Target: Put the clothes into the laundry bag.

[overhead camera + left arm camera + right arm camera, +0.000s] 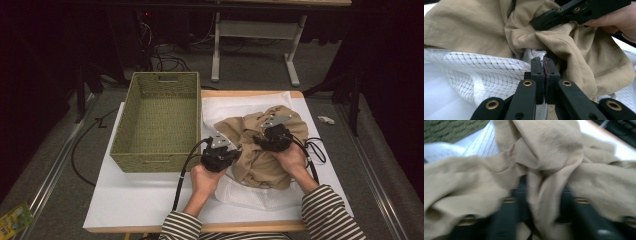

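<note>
A crumpled tan garment (260, 162) lies on a white mesh bag (250, 196) in the middle of the table. My left gripper (231, 151) is at the garment's left edge. In the left gripper view its jaws (545, 66) are shut on a fold of the white mesh bag (486, 72), just below the tan garment (474, 30). My right gripper (272, 136) sits on top of the garment's heap. The right gripper view is blurred; there a bunched fold of the tan garment (549, 142) runs down between the jaws of the right gripper (544, 192), which are shut on it.
An empty green woven basket (157, 122) stands on the white tabletop (140, 200), left of the garment. A small white object (325, 119) lies at the table's right edge. Cables trail from both grippers. A table frame (250, 35) stands beyond.
</note>
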{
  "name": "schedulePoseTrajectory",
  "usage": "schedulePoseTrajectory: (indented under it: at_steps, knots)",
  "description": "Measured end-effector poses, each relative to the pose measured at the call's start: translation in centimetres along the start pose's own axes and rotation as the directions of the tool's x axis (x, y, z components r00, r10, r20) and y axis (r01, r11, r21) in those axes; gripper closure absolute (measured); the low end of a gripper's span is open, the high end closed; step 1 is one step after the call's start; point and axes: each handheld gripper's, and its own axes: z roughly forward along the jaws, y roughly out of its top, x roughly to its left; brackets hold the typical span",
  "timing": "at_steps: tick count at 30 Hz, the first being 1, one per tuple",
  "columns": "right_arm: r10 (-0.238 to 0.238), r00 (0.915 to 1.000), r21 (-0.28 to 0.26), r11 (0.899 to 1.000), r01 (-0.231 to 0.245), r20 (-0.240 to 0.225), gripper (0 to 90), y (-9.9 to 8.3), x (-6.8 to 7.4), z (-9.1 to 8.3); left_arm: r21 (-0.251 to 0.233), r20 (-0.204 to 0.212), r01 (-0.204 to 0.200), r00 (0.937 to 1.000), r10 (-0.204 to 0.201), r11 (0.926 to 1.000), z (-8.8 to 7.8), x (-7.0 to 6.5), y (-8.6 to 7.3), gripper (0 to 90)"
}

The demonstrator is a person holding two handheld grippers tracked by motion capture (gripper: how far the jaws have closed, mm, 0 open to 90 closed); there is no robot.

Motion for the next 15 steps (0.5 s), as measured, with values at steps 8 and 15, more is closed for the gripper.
schedulePoseTrajectory:
  at_steps: [8,15]
  knots:
    - [-0.020,0.9977,-0.122,0.992,0.012,-0.065,89.0,-1.2,-0.1,-5.2,-0.012,-0.008,0.029,0.9996,-0.029,0.9995,0.0,0.3,0.1,88.7]
    - [-0.088,0.9885,-0.175,0.982,0.066,-0.123,89.0,-4.6,2.3,-9.0,-0.019,-0.012,0.050,0.9986,-0.050,0.9986,0.0,0.6,0.2,88.7]
